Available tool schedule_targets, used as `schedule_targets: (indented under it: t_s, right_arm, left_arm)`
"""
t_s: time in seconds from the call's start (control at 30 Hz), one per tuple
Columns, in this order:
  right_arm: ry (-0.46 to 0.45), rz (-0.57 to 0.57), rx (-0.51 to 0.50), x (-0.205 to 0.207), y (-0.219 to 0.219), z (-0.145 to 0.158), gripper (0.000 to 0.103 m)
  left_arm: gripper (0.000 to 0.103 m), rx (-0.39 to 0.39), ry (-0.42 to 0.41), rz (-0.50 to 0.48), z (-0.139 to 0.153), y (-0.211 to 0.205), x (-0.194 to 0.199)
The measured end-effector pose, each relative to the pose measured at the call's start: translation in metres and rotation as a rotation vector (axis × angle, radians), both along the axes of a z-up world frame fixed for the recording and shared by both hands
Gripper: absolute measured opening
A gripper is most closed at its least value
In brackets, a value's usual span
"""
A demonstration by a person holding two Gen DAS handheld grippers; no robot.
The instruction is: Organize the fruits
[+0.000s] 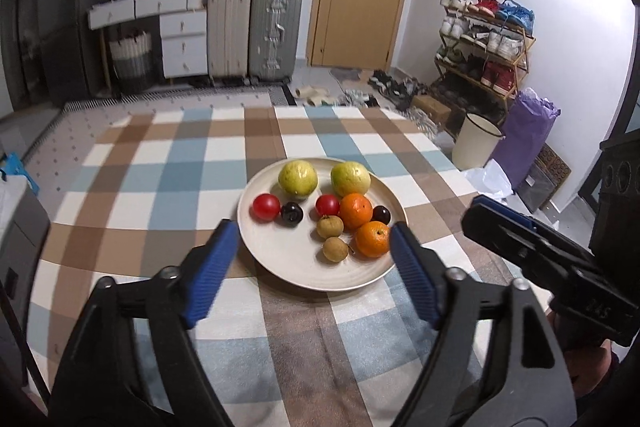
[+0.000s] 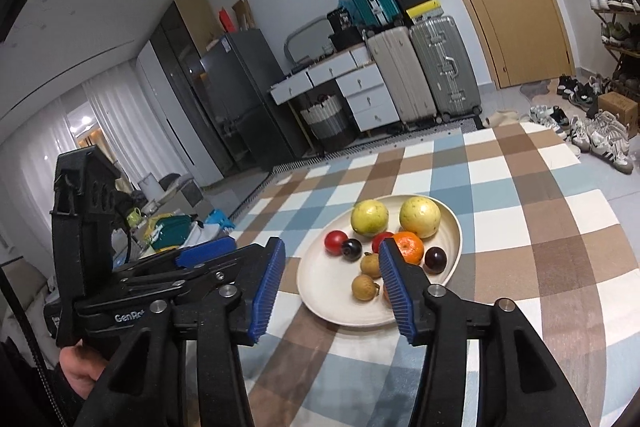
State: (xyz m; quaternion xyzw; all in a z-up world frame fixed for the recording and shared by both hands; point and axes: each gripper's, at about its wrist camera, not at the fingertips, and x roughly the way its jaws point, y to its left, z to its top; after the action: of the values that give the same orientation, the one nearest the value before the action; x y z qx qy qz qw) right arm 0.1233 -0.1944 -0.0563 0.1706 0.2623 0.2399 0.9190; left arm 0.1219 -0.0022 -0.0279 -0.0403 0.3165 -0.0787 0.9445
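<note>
Both grippers hang above the near edge of the table (image 1: 160, 155), which has a checked cloth in brown, blue & white. Left gripper (image 1: 312, 247) is spread wide, nothing between its blue pads (image 1: 212, 267), touching nothing; seen thru its own camera the gap spans most of the plate's near half. Right gripper (image 2: 330, 279) also spread wide & empty, its pads not on any fruit. From the left wrist view the right gripper (image 1: 500, 223) sits off to the right of the plate, well clear of it.

Plate (image 1: 280, 259) is cream, round, on the table approx mid-cloth. All fruit is on it. At the back: two yellow-green guavas (image 1: 298, 177) side by side, apart from each other. In front of the left guava, a red tomato (image 1: 266, 207) w/ a dark plum (image 1: 291, 213) just beside it. Second tomato (image 1: 327, 205) sits next to an orange (image 1: 355, 211), another dark plum (image 1: 381, 215) on the orange's far-right side. Nearer the front: second orange (image 1: 372, 239), close to the plate's right rim, plus two small brown longans (image 1: 330, 227), one behind the other.

In the right wrist view the right pad covers part of the front orange.
</note>
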Motion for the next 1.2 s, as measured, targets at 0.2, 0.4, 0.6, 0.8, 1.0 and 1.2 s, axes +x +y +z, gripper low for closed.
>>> schedule_targets:
  t_s: [0.2, 0.4, 0.6, 0.8, 1.0, 1.2]
  right_arm:
    - [-0.067, -0.030, 0.002, -0.029, -0.002, 0.011, 0.081]
    - [-0.141, -0.051, 0.011, -0.055, -0.003, 0.014, 0.094]
    - [-0.201, -0.081, -0.008, -0.077, 0.000, 0.013, 0.102]
    - [-0.223, -0.106, -0.049, -0.091, 0.000, 0.008, 0.102]
    - [-0.270, -0.121, -0.108, -0.100, 0.006, 0.001, 0.102]
    - [-0.309, -0.155, -0.120, -0.105, 0.006, -0.010, 0.102]
  left_arm:
    - [0.088, 0.017, -0.059, 0.040, 0.014, 0.002, -0.035]
    - [0.103, 0.055, -0.131, 0.086, 0.015, 0.004, -0.069]
    - [0.103, 0.081, -0.204, 0.093, 0.009, 0.003, -0.096]
    - [0.103, 0.058, -0.275, 0.110, 0.005, 0.009, -0.116]
    - [0.103, 0.073, -0.298, 0.107, -0.013, 0.012, -0.120]
    - [0.103, 0.055, -0.353, 0.115, -0.021, 0.015, -0.119]
